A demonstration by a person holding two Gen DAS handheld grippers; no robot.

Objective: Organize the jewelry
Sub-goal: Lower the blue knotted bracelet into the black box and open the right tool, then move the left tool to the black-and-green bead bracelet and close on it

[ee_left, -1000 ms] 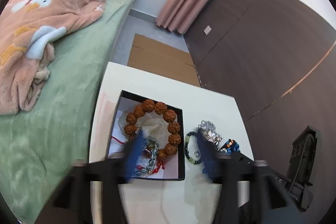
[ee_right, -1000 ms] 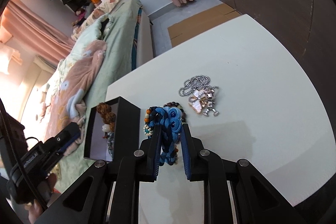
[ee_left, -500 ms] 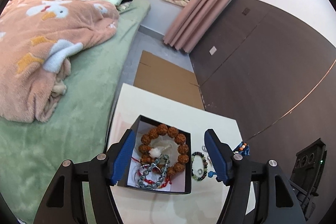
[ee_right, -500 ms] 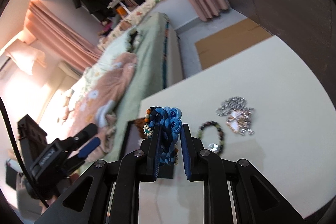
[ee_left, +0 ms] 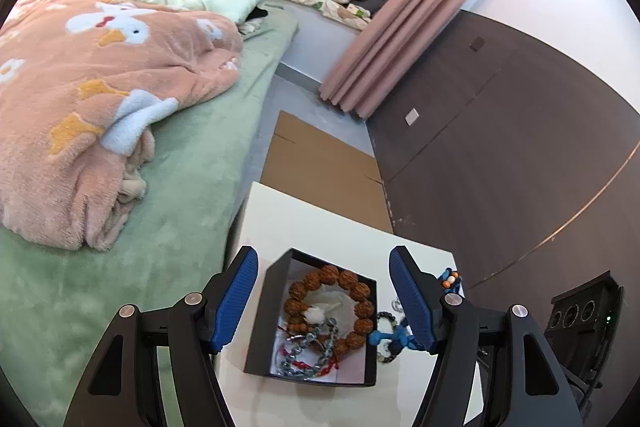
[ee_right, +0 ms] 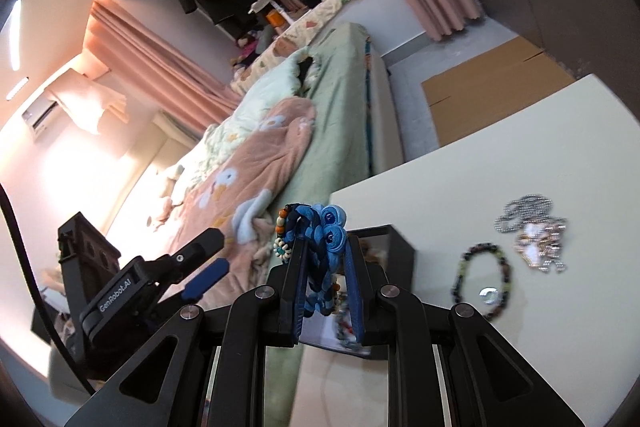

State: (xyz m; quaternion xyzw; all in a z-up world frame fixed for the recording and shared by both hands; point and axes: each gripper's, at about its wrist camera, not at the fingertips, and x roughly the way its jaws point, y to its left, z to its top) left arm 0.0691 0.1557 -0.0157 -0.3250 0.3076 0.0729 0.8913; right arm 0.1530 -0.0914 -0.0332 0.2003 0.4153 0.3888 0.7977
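Observation:
A black box (ee_left: 260, 315) stands on the white table (ee_left: 320, 227). It holds a brown bead bracelet (ee_left: 356, 291) and a silver and red piece (ee_left: 308, 355). My left gripper (ee_left: 324, 291) is open and empty, raised above the box. My right gripper (ee_right: 324, 259) is shut on a blue braided bracelet (ee_right: 320, 227) and holds it in the air above the box (ee_right: 400, 255). A dark bead bracelet (ee_right: 482, 279) and a silver rhinestone piece (ee_right: 532, 231) lie on the table (ee_right: 520, 155) to the right.
A bed with a green cover (ee_left: 180, 211) and a pink blanket (ee_left: 80, 99) runs along the table's left side. Flat cardboard (ee_left: 320, 163) lies on the floor beyond the table. A dark wood wall (ee_left: 500, 131) is on the right.
My left gripper has risen and drawn back from the box, staying open. My right gripper has lifted the blue bracelet off the table and carried it left, over the box.

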